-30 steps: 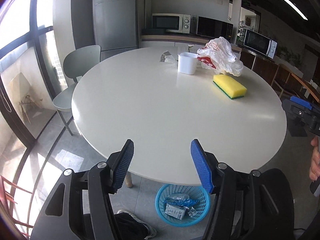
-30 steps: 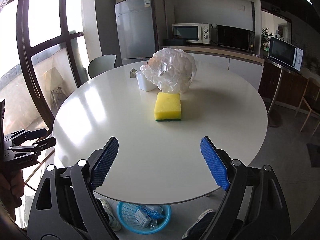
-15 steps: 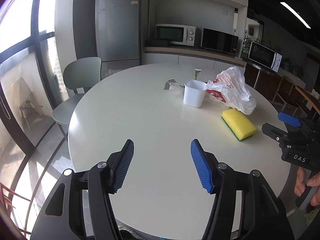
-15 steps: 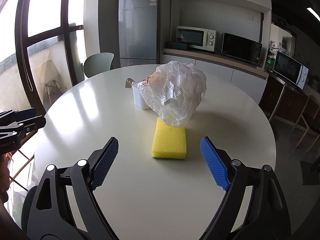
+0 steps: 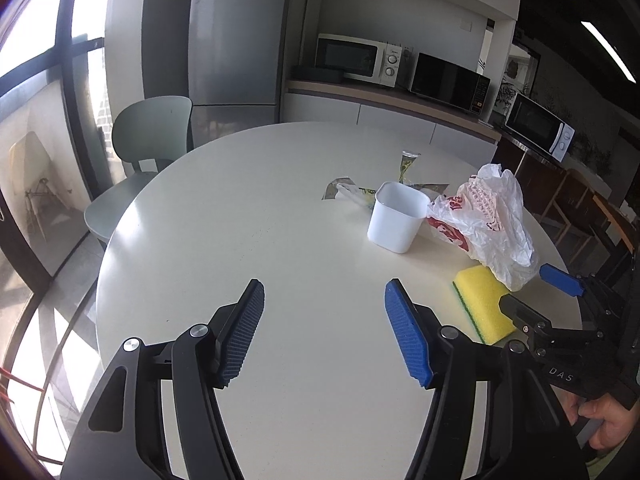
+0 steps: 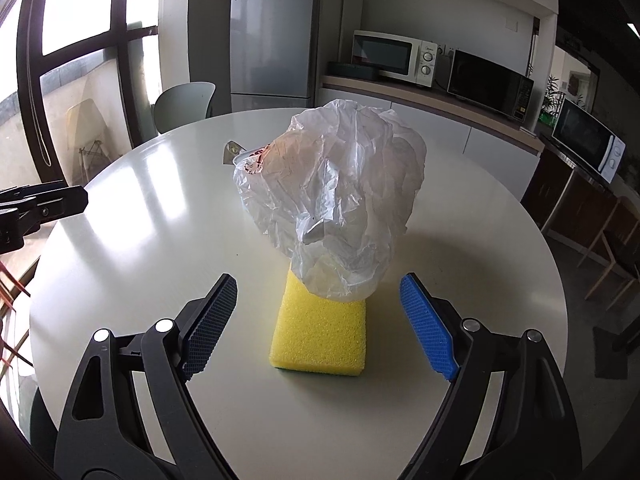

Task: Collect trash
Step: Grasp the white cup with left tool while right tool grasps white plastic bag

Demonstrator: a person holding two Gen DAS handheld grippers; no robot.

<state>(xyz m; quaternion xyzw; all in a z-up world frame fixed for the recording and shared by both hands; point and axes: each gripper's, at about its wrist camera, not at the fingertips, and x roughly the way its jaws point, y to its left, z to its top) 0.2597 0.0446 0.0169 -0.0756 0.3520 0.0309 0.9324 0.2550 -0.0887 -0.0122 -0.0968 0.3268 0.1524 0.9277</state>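
A crumpled white plastic bag (image 6: 336, 204) with red print sits on the round white table (image 5: 224, 240). Its low edge rests on the far end of a yellow sponge (image 6: 320, 336). A white cup (image 5: 396, 216) stands just beside the bag, and small wrappers (image 5: 352, 192) lie behind the cup. The right gripper (image 6: 318, 326) hangs over the table with its jaws wide apart. The sponge shows between them, but nothing is held. The left gripper (image 5: 324, 332) is over a bare part of the table. Its jaws are opening and have nothing in them. A green chair (image 5: 148, 140) stands by the window.
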